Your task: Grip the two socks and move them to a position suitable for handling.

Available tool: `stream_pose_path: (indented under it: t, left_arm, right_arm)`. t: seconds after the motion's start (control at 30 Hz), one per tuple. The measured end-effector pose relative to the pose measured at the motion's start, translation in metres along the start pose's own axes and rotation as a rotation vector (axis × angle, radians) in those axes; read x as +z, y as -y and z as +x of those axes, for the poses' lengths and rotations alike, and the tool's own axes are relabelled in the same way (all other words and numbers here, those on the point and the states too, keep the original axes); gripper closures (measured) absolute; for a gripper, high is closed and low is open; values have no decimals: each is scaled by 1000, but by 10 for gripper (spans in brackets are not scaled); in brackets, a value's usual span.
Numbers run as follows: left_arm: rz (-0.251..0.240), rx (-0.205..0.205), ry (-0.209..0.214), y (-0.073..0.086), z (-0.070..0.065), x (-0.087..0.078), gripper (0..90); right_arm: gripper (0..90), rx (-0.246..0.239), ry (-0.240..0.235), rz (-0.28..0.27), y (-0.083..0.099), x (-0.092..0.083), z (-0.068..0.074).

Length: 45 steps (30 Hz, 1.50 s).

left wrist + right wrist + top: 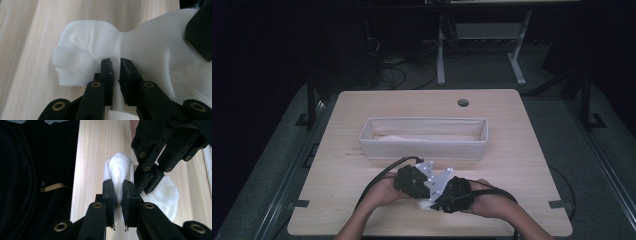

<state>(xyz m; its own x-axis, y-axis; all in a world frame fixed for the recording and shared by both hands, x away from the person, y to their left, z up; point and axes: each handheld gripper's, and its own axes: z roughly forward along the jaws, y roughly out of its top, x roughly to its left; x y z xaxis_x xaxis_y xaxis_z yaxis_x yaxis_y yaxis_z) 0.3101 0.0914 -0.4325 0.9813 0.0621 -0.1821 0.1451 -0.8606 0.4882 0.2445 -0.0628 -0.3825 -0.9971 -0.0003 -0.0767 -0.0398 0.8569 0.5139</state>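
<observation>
A white sock (424,204) lies on the wooden table (512,150) near its front edge, between the person's two hands. In the left gripper view the sock (150,50) spreads wide, its ribbed cuff (67,65) to the left. My left gripper (116,62) is shut on a thin fold at the sock's narrow middle, and creases run out from the jaw tips. My right gripper (118,183) is shut on a bunched ridge of the sock (117,167), which bulges up between its jaws. The left gripper (147,182) stands just beside it on the same sock.
A long white fabric bin (424,150) stands across the middle of the table, just beyond the hands. A round cable hole (463,102) is near the far edge. The person's dark clothing (37,182) is just past the table's front edge. Desk legs and cables stand on the floor behind.
</observation>
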Motion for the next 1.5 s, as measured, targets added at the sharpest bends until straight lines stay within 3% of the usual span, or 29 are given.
stream_pose_path:
  t: [0.23,0.4,0.7,0.77,1.0,1.5]
  left_arm:
    - [35,-7,39,1,-1,12,816]
    - [30,-11,46,3,-1,10,814]
    - [-21,-26,7,10,-1,-11,807]
    - [-34,-30,-4,12,0,-17,807]
    - [-34,-35,-41,21,0,-29,802]
    - [-34,-63,-80,39,-1,-44,796]
  right_arm:
    - [815,9,-2,-4,1,-2,-1]
    - [815,29,-9,-6,5,1,-4]
    - [815,44,-29,3,4,0,-9]
    - [815,66,-34,11,4,0,-11]
    - [814,103,-56,31,1,1,-21]
    - [814,211,-74,117,-5,13,-50]
